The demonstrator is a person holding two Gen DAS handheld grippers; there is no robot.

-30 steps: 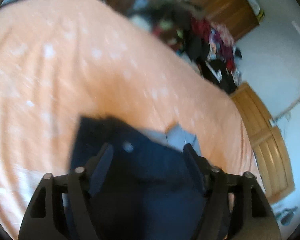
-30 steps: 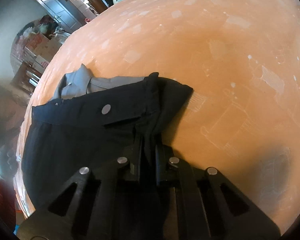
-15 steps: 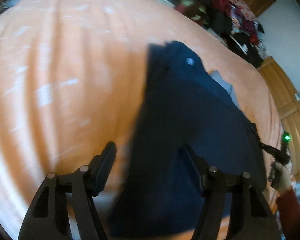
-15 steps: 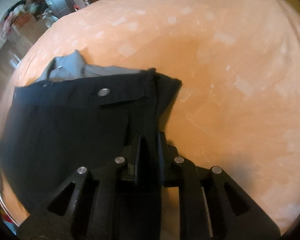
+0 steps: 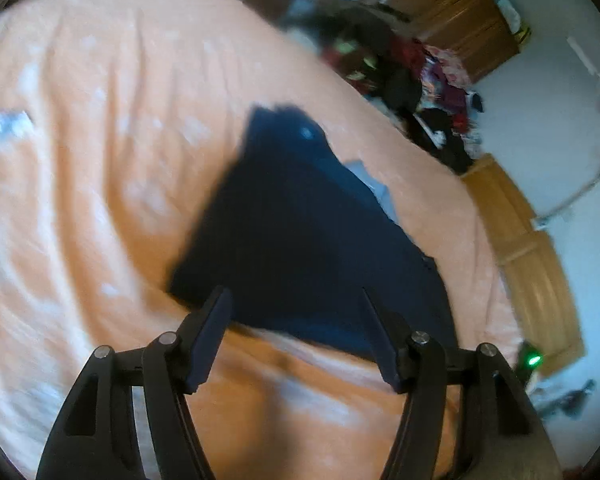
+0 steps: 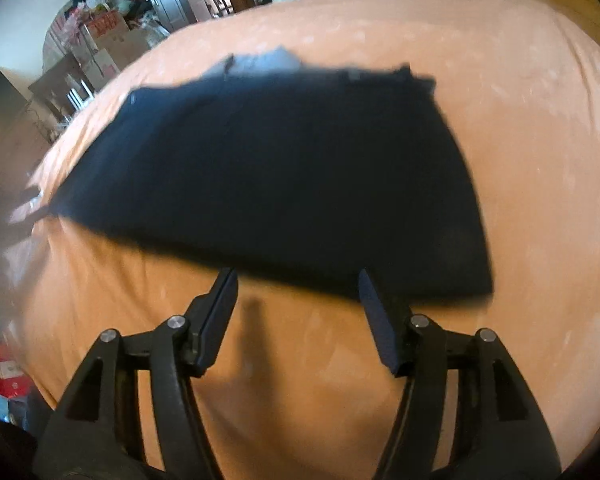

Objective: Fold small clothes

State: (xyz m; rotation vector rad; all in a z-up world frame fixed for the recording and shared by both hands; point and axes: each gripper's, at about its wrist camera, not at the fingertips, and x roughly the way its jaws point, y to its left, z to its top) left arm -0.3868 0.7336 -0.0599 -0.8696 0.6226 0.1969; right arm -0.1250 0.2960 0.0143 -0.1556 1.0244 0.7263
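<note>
Tools [image 5: 294, 300] [image 6: 298, 282] both spread wide, empty, above dark garment [image 6: 284, 176] on orange bed [image 6: 520, 160]

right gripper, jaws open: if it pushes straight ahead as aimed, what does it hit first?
Probably the near hem of the dark shorts, lying flat on the orange bedsheet just ahead of the right gripper. Depth is unclear; it might graze the sheet first.
</note>
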